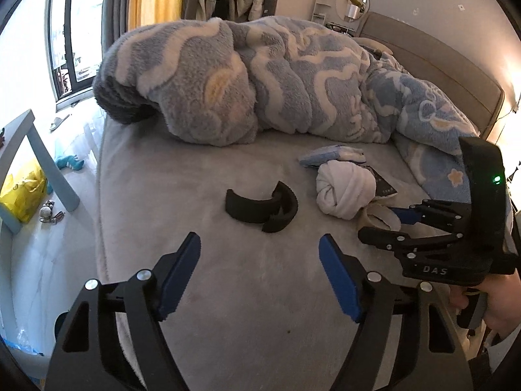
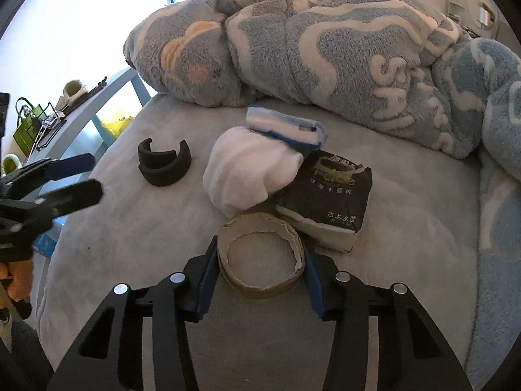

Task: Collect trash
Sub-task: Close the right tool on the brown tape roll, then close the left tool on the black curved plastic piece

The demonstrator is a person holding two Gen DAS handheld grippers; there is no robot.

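Beyond the left gripper (image 1: 259,282), whose blue pads stand wide apart with only bare grey bedsheet (image 1: 182,176) between them, two curved black foam pieces (image 1: 260,208) lie interlocked on the bed, well ahead of the fingertips and touching neither. To the right of those pieces sits a rolled white cloth (image 1: 343,189), with a pale blue tissue pack (image 1: 320,156) just behind it and a dark packet (image 1: 386,184) tucked against its right side. Further right, the right gripper (image 1: 389,224) reaches in from the edge of the left wrist view, a person's hand (image 1: 488,303) wrapped round its handle. Behind everything, a fluffy blue and white blanket (image 1: 260,78) is heaped across the bed.

From the right wrist view, the left gripper (image 2: 83,176) shows at the far left, jaws apart over the sheet. Right of it lie the black foam pieces (image 2: 164,164), then the white cloth (image 2: 250,172). Directly between the right gripper's (image 2: 260,275) pads sits a torn cardboard tape ring (image 2: 262,260), lying flat on the sheet; the jaws have narrowed onto it, one blue pad against each side of its wall. Just ahead and to the right of the ring rests the dark packet (image 2: 329,202), printed with pale lettering, touching the cloth.
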